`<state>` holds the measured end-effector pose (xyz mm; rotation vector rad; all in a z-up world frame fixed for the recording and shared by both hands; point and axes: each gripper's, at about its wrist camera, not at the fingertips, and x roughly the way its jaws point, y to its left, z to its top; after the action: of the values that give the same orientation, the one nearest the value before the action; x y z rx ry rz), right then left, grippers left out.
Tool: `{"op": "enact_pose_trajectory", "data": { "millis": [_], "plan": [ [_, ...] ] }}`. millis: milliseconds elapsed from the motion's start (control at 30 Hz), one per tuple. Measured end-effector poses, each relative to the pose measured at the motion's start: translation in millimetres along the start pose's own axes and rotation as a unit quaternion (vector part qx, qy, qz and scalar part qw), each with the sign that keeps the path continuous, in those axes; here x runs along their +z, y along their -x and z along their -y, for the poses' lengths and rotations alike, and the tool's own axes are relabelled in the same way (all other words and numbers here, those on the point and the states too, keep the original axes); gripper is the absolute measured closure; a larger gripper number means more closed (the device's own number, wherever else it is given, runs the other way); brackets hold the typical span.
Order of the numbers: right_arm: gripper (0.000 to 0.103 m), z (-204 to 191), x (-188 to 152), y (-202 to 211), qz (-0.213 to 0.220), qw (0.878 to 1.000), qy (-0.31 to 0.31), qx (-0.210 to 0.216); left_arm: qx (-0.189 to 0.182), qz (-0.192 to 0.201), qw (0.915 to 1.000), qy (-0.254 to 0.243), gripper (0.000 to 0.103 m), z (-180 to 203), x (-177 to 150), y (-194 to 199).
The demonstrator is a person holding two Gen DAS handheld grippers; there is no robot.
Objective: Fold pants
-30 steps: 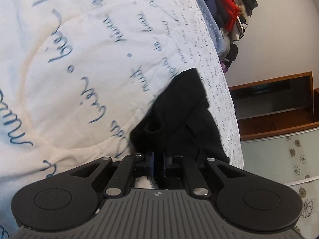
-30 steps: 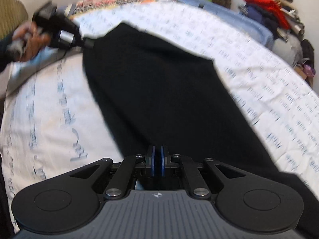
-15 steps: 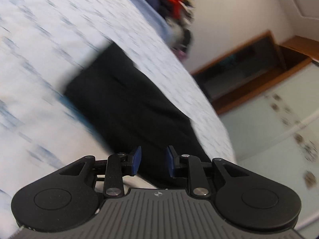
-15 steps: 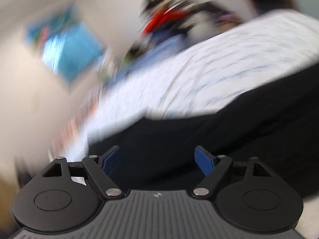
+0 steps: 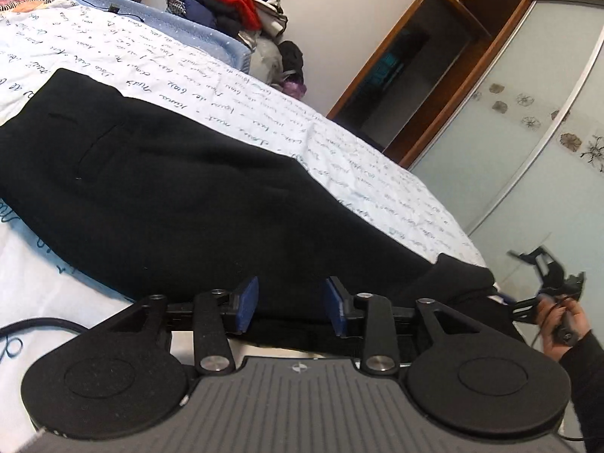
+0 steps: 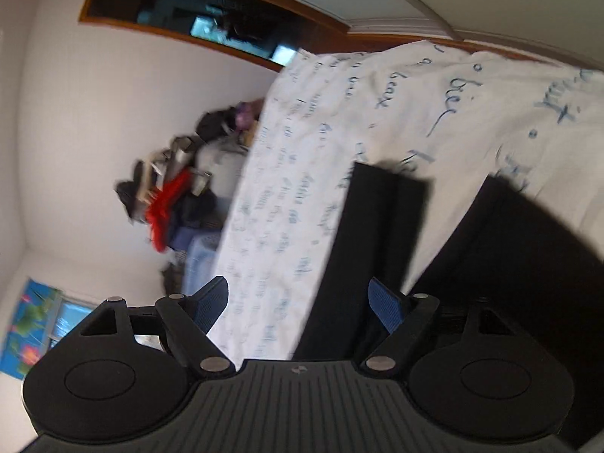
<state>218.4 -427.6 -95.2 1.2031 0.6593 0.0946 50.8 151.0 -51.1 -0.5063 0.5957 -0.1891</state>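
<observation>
Black pants (image 5: 181,185) lie flat on the bed (image 5: 377,173), left gripper (image 5: 288,304) just spreading, right gripper (image 6: 298,304) wide, both empty, probably lining up the next fold.

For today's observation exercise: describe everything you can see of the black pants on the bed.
The black pants look like soft, matte, thick fabric, with a slit pocket seam near the wide end. They lie flat on the white quilt with blue handwriting print, narrowing to a cuff near the bed's edge. Nothing grips them: the left gripper is open just short of the cloth. In the blurred right wrist view, a straight-edged dark panel lies on the quilt.
</observation>
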Motion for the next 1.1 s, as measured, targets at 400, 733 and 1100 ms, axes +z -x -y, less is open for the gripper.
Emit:
{"op": "enact_pose_trajectory", "data": {
  "millis": [400, 733, 1100],
  "plan": [
    [0.024, -0.3, 15.7, -29.1, -0.01, 0.999, 0.028, -0.026, -0.01, -0.004, 0.9999, -0.007, 0.044, 20.3, 7.5, 3.2],
    [0.099, 5.2, 2.2, -20.4, 0.042, 0.997, 0.066, -0.028, -0.036, -0.017, 0.9991, 0.016, 0.037, 27.3, 10.8, -0.1],
    [0.099, -45.1, 8.9, 36.4, 0.057, 0.992, 0.088, 0.066, -0.12, -0.015, 0.9925, -0.015, 0.029, 91.7, 21.6, -14.9]
  ]
}}
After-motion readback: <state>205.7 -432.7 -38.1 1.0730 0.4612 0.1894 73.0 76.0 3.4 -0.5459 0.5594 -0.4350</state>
